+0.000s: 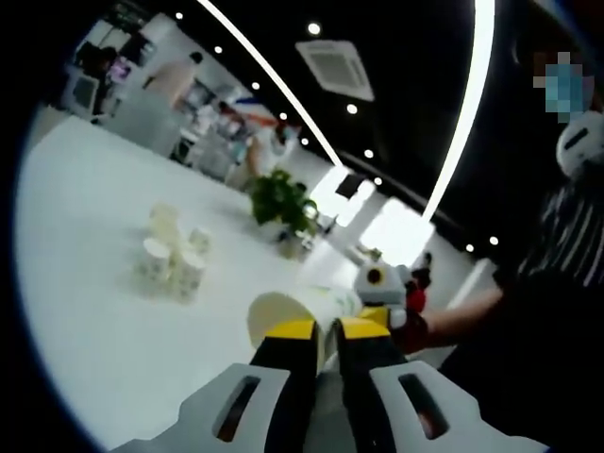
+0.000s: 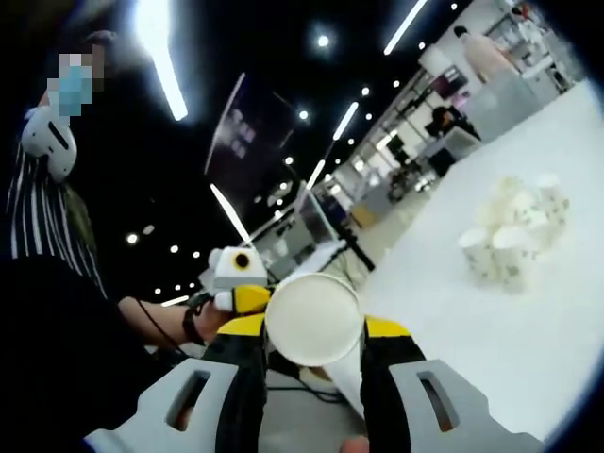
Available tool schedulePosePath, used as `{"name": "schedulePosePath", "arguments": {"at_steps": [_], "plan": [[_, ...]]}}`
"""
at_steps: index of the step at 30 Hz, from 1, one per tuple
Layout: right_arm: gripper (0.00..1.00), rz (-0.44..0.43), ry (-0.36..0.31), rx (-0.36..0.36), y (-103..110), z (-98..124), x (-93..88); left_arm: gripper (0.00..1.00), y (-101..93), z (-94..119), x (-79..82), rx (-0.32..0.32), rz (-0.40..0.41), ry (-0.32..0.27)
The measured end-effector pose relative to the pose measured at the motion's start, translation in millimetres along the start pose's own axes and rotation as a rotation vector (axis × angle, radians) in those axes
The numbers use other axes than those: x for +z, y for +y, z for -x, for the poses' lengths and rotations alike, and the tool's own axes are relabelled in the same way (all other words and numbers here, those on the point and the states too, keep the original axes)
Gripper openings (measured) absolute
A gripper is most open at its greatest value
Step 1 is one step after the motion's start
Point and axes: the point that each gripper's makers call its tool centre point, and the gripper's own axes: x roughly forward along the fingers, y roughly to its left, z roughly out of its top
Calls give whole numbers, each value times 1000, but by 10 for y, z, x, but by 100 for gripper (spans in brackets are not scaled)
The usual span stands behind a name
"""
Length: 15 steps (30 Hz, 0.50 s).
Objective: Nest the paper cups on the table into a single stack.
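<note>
A paper cup (image 1: 283,310) lies sideways at the tips of my left gripper (image 1: 327,328), its mouth turned left. The yellow-tipped jaws stand nearly together, pinching its wall. My right gripper (image 1: 382,293) comes in from the right, close against the far end of that cup. In the right gripper view, my right gripper (image 2: 314,327) is shut on a paper cup (image 2: 313,318) whose round bottom faces the camera, and the left gripper (image 2: 236,274) sits just behind it. A cluster of several loose cups (image 1: 175,257) (image 2: 514,236) stands further off on the white table (image 1: 94,330).
A potted green plant (image 1: 281,200) stands on the table beyond the cups. A person in a striped top (image 1: 566,236) (image 2: 42,217) is behind both grippers. The table (image 2: 528,359) has bare white surface around the cluster. Desks and lit ceiling strips are far behind.
</note>
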Motion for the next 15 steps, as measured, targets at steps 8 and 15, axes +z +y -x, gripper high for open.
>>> {"name": "schedulePosePath", "arguments": {"at_steps": [8,15], "plan": [[35,-15,-2,18,39,-32,-15,4,-48,33,31,-24,1,15],[35,-10,-2,25,47,-39,4,2,-86,28,69,-43,-26,23]]}}
